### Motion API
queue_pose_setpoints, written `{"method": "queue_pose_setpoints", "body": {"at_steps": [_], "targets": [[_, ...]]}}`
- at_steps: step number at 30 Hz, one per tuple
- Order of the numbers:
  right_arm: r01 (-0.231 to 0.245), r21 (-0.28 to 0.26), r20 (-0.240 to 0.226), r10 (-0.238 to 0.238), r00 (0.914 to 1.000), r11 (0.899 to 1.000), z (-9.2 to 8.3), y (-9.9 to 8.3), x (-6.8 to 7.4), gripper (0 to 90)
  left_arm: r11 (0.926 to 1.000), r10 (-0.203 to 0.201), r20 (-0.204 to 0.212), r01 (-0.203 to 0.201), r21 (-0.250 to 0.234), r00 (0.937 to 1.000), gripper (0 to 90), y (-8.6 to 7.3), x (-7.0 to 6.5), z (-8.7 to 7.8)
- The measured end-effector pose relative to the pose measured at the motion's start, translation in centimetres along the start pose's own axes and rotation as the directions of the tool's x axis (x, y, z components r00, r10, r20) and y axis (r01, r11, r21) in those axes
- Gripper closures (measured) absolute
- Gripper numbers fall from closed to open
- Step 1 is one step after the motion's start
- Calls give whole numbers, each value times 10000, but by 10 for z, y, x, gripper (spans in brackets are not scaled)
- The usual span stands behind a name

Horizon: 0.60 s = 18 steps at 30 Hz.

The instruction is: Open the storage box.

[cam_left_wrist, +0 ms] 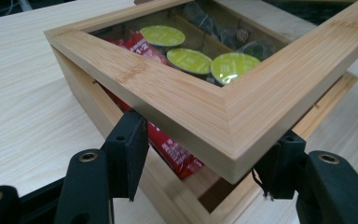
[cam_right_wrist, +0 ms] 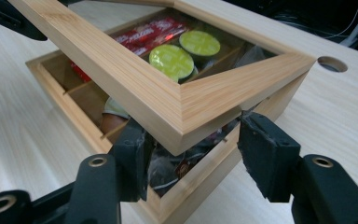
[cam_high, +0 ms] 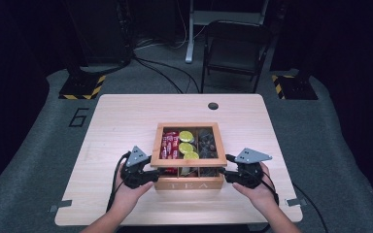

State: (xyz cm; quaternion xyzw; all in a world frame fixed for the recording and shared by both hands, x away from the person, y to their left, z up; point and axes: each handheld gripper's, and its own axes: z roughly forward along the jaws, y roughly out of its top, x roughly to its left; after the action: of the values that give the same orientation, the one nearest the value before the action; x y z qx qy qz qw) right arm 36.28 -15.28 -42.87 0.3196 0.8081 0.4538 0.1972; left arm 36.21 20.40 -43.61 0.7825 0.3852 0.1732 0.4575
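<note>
Setting: a dark room, grey floor with hazard-striped stand feet, a folding chair (cam_high: 235,46) behind, and your pale wooden table (cam_high: 126,121) with a round cable hole (cam_high: 213,106) near its far edge.

Item 1: bamboo tea box (cam_high: 189,183), marked TEA on the front wall, standing near the table's front edge, directly between your two hands.

Item 2: the box's lid (cam_high: 188,165), a bamboo frame round a clear pane, hinged at the far side. Its front edge stands raised off the box body; the left gripper view and right gripper view both show a wedge of gap beneath the front corners.

Item 3: contents, seen through the pane: red sachets (cam_high: 169,144) in the left compartment, green-topped capsules (cam_high: 186,147) in the middle, dark packets (cam_high: 207,141) on the right. The front compartments are hard to read; one seems to hold a pale packet.

Item 4: left gripper (cam_high: 151,175), at the lid's front left corner. Your jaws stand part open with the corner between them; the pads (cam_left_wrist: 129,151) appear to prop the frame from beneath rather than pinch it, though contact on the far pad is not clear.

Item 5: right gripper (cam_high: 225,175), at the front right corner, jaws likewise part open, the corner resting between the pads (cam_right_wrist: 265,154).

Status: opening is begun, not finished. You have the lid cracked upward only a little; swinging it fully back on its hinge is left, as is anything to do with the contents.
</note>
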Motion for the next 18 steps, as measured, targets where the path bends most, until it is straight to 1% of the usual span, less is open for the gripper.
{"method": "queue_pose_setpoints", "body": {"at_steps": [1,2,3,4,5,6,7,8,9,10,11,12,13,15,17,18], "targets": [[-25,-30,66,26,10000,10000,0,2,-1,447,10000,9,9,-9,15,10000,421,3,2,0],[-9,-73,24,9,10000,10000,-1,5,-2,447,10000,-13,-6,13,18,10000,421,6,4,0],[-43,-151,-34,43,10000,9999,-1,7,-4,447,10000,-36,-127,36,-32,9999,422,8,6,0],[-180,-117,-89,179,9998,9998,-1,9,-6,448,10000,-82,-153,81,-45,9998,423,9,6,0],[-135,-148,-97,134,9999,9998,-1,10,-7,449,9999,-111,-228,110,-57,9997,423,11,8,0],[-309,-127,-66,308,9995,9994,0,12,-7,448,9998,-171,-300,167,-113,9994,423,12,10,0],[-167,-135,-108,166,9998,9998,1,13,-10,449,9998,-178,-298,176,-96,9994,423,14,12,0],[-217,-113,-92,216,9997,9997,1,15,-11,448,9995,-278,-254,275,-136,9993,424,17,13,-1],[-252,-140,-72,251,9997,9996,1,18,-12,449,9993,-343,-326,337,-186,9989,425,18,14,-2],[-136,-165,-84,135,9999,9998,1,20,-14,450,9992,-285,-390,274,-283,9988,424,19,14,-2],[-241,-165,-65,240,9997,9996,1,22,-14,450,9994,-180,-474,167,-287,9987,427,22,14,-3],[-218,-214,-89,216,9997,9995,0,24,-15,450,9995,-113,-593,94,-311,9982,427,24,14,-3],[-139,-195,-116,137,9998,9997,0,26,-16,450,9995,-78,-593,60,-304,9982,427,26,14,-4],[-133,-258,-109,131,9999,9996,0,30,-19,450,9993,-71,-580,49,-373,9983,435,30,14,-6],[-195,-336,-121,192,9997,9992,-1,35,-21,449,9992,89,-567,-111,-387,9984,440,34,16,-8],[-180,-378,-156,174,9997,9991,-1,36,-22,449,9986,57,-554,-85,-514,9984,446,37,18,-8]]}}
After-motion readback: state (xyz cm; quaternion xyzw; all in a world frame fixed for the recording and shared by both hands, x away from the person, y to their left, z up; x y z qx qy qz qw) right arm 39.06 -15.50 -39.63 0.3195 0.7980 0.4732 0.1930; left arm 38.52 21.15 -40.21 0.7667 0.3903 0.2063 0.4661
